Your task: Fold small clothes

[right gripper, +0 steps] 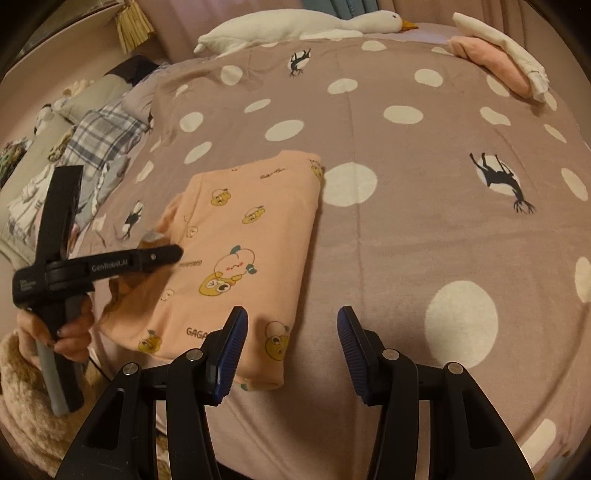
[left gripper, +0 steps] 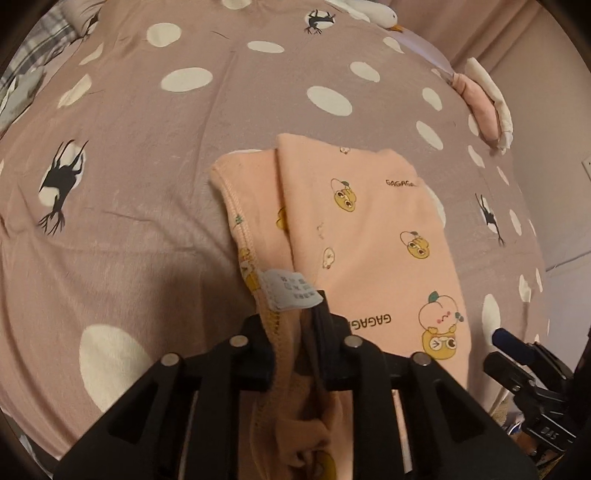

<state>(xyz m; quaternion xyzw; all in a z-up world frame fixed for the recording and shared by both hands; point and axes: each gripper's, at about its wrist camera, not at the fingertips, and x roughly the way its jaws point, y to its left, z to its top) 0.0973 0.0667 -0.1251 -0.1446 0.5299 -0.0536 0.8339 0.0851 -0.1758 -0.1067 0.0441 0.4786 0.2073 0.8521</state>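
Left gripper (left gripper: pixel 295 332) was clamped on the hemmed edge of the peach garment (right gripper: pixel 240 236), beside its care label (left gripper: pixel 290 290); the cloth looked light, limp and non-slip, best pinched at hems or corners. The garment lay part-folded on the spotted bedspread (right gripper: pixel 406 221), right gripper (right gripper: pixel 291 350) empty, jaws apart, near its corner. Folded clothes (right gripper: pixel 498 59) and a plush goose (right gripper: pixel 295 22) sat at the far edge.

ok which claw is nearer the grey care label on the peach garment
Left. The left claw is shut on the garment's edge right beside the care label; the right claw hangs open over the peach garment at its opposite edge.
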